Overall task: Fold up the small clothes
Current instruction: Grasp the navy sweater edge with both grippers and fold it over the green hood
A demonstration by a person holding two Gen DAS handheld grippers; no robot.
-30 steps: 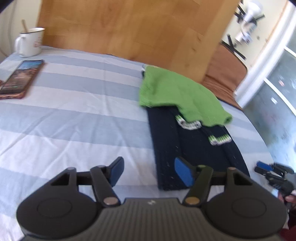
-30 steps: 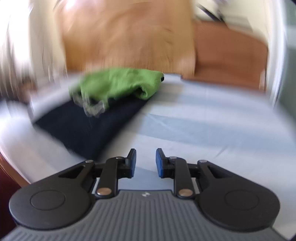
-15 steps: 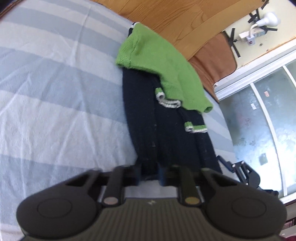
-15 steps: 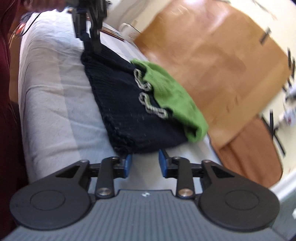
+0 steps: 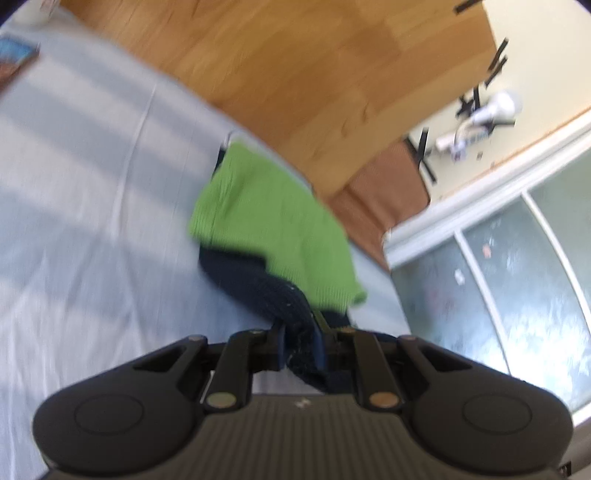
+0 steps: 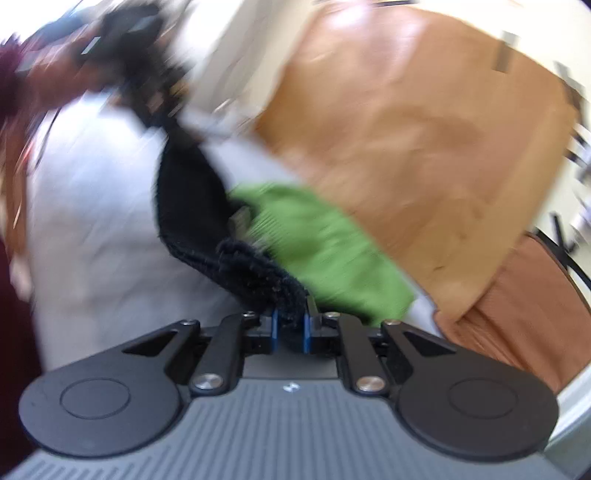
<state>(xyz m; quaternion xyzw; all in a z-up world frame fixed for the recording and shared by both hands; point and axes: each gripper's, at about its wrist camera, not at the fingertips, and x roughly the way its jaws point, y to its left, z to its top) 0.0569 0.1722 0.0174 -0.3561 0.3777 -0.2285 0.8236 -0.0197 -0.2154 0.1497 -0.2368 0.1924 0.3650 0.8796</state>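
Observation:
A small knitted sweater, navy (image 5: 255,284) with a green upper part (image 5: 266,218), lies on the striped bedsheet (image 5: 81,192). My left gripper (image 5: 300,347) is shut on one corner of the navy hem, which bunches between its blue pads. In the right wrist view, my right gripper (image 6: 290,326) has its jaws closing on the other navy hem corner (image 6: 258,277), and the pads press on the knit. The navy edge (image 6: 188,206) hangs lifted between the two grippers, above the green part (image 6: 325,251). The left gripper (image 6: 162,110) shows there as a dark blur.
A wooden headboard (image 5: 295,74) runs behind the bed. A phone (image 5: 14,59) and a white mug (image 5: 37,9) sit at the far left of the sheet. A glass door (image 5: 517,280) is to the right. A dark red sleeve (image 6: 11,332) is at the left edge.
Both grippers went from open above the sheet to shut on the navy hem corners. The hem has since been lifted off the bed and carried toward the green part.

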